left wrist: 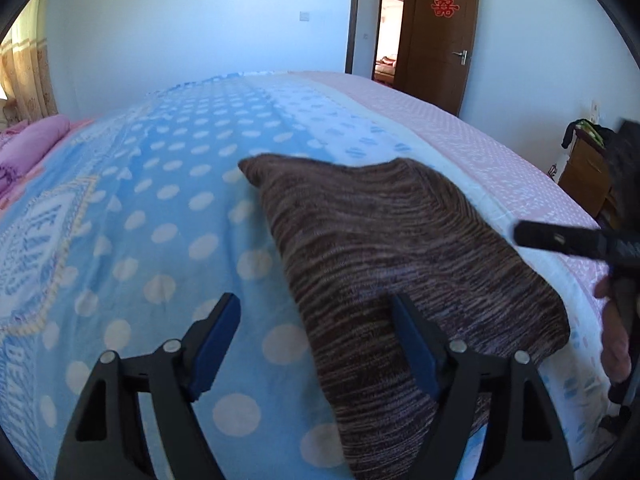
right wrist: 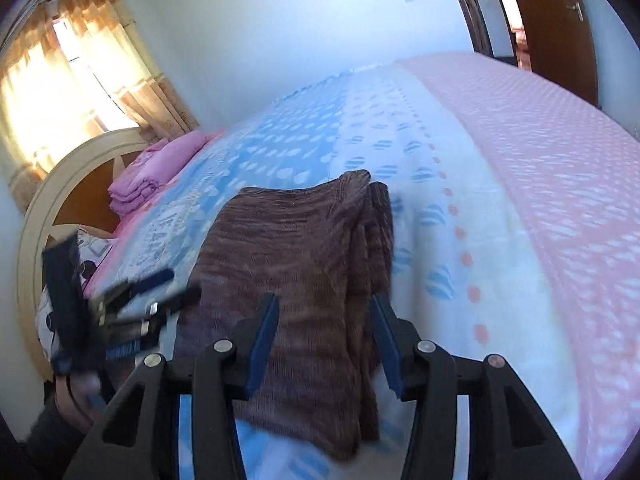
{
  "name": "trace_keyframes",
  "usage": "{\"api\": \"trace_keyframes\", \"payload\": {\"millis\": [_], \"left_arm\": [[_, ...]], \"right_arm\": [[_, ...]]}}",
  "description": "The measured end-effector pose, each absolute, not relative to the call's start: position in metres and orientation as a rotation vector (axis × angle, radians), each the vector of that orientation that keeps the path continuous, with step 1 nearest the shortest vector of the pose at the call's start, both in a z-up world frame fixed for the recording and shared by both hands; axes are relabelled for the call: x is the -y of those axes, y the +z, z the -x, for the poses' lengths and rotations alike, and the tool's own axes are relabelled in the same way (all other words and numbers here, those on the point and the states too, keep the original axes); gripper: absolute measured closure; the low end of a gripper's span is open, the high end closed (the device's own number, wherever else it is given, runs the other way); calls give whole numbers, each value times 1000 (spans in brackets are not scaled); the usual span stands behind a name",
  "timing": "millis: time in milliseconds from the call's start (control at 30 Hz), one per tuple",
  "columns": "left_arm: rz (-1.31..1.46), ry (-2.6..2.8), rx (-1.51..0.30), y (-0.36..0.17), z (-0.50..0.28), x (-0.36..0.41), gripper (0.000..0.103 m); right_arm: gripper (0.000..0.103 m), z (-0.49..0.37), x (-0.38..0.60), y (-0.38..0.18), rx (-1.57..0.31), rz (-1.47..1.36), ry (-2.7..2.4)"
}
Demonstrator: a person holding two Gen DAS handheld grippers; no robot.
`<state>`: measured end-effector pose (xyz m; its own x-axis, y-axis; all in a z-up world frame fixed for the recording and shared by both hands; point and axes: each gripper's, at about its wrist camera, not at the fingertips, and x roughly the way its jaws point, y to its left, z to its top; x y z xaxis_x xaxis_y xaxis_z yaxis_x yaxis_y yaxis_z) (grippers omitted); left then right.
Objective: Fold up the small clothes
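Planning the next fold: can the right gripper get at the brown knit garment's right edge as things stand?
Probably yes. The right gripper is open with the brown knit garment directly ahead on the blanket, nothing between.

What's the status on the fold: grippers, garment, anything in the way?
Left hand-held gripper open, right hand-held gripper open, nothing gripped. Brown knit garment lies folded on the blue dotted blanket. Nothing in the way.

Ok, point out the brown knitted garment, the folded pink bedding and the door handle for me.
brown knitted garment [left wrist: 400, 248], left wrist view, middle of its top layer.
folded pink bedding [right wrist: 156, 172], right wrist view, top of the stack by the headboard.
door handle [left wrist: 461, 55], left wrist view, the metal lever.
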<state>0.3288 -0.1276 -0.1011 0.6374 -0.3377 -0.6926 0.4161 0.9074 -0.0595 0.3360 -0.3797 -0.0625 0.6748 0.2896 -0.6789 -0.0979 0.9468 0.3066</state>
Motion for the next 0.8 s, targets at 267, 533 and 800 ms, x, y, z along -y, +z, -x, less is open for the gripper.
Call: {"api": "trace_keyframes", "payload": {"millis": [267, 533, 800], "left_arm": [[-72, -475, -859, -127, -324, 136, 9], [1, -451, -811, -107, -331, 123, 8], [24, -324, -798, -97, -368, 123, 0]], "right_arm": [[96, -354, 388, -85, -855, -254, 113], [79, -356, 378, -74, -842, -152, 121], [76, -421, 380, -73, -917, -170, 110]]}}
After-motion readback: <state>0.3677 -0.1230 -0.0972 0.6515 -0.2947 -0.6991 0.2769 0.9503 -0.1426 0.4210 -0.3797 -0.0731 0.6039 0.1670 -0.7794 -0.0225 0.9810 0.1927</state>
